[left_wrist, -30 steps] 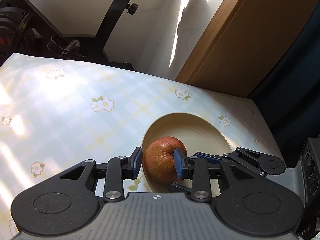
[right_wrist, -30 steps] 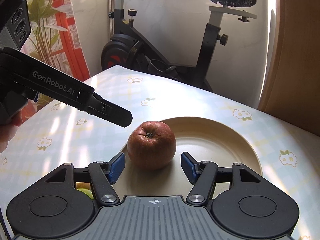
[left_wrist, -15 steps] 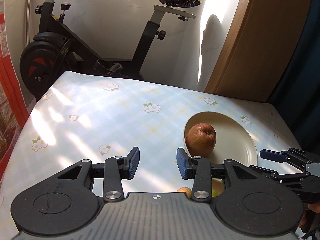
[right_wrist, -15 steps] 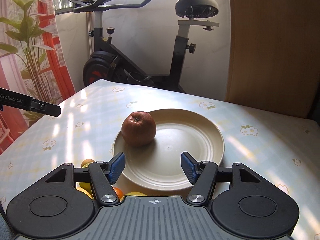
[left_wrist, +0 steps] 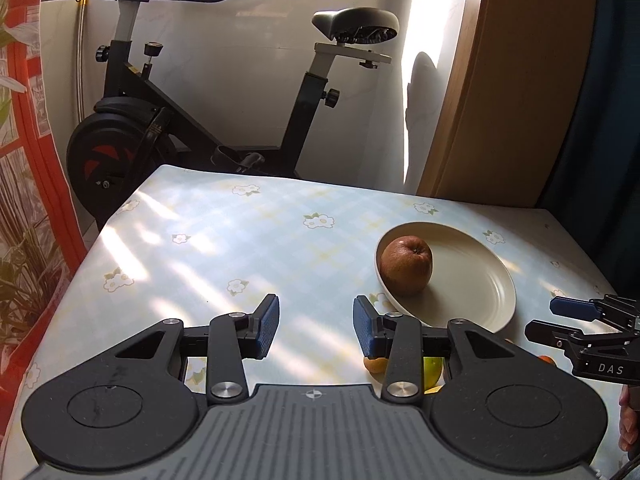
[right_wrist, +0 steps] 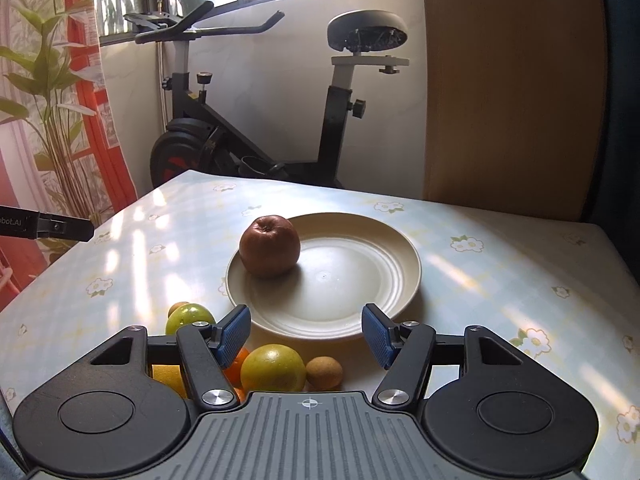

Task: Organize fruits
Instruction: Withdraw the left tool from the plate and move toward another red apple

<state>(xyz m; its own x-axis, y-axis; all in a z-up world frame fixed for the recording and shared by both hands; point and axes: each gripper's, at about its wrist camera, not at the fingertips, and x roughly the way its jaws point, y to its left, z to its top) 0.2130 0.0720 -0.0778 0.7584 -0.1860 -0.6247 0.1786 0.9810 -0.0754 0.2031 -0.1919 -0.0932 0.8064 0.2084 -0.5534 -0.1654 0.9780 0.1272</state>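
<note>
The floral bench (right_wrist: 500, 264) carries a cream plate (right_wrist: 360, 280) with a red apple (right_wrist: 270, 246). Both grippers, left (left_wrist: 316, 324) and right (right_wrist: 306, 334), have fingers spread, empty

A dull red apple (right_wrist: 270, 247) sits stem-dimple up on the left part of a cream plate (right_wrist: 360, 276), while a green apple (right_wrist: 190, 318), a yellow-green apple (right_wrist: 273, 367), a small brown kiwi (right_wrist: 324, 373) and partly hidden orange fruit (right_wrist: 236, 364) cluster on the bench just beside the plate's near rim.

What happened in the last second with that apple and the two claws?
The left claw let go of the red apple on the plate and pulled back, empty and open. The right claw backed away too, staying open. Apple and plate stayed put.
</note>
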